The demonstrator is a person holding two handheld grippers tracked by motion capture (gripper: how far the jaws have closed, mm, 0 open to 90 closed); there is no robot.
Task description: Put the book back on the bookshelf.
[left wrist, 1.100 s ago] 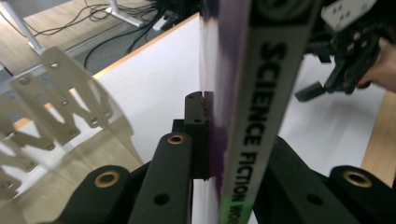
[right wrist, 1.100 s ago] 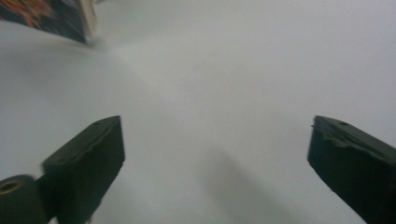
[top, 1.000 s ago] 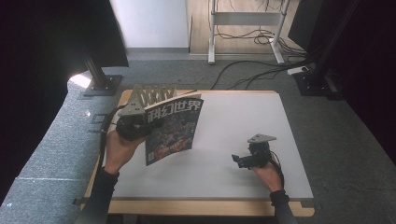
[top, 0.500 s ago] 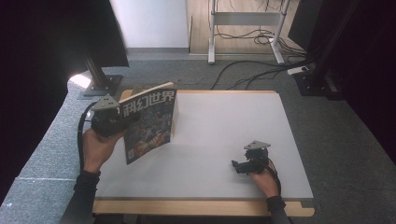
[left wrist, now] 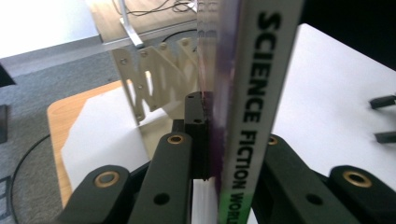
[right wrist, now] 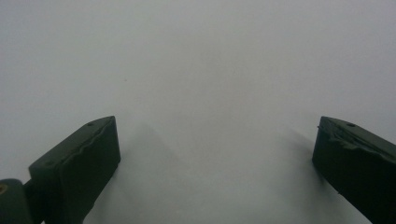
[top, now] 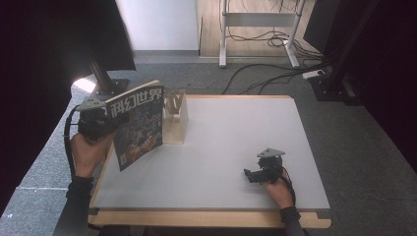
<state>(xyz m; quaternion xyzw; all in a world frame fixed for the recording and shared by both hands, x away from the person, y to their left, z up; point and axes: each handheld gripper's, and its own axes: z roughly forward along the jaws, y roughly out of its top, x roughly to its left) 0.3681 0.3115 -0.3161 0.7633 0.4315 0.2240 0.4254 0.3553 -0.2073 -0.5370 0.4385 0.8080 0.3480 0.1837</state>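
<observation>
We've got a wooden rack (top: 176, 117) standing on the white table (top: 231, 142), cables (top: 255, 81) across the grey floor

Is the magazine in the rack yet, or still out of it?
Out. The left gripper holds the magazine upright by its spine, in the air at the table's left edge, beside the wooden rack.

Magazine (top: 140, 125) upright over the worktop's (top: 231, 142) left edge; wooden rack (top: 175, 118) just right of it, far-left on the worktop; right tongs (top: 251, 174) near-right.
</observation>
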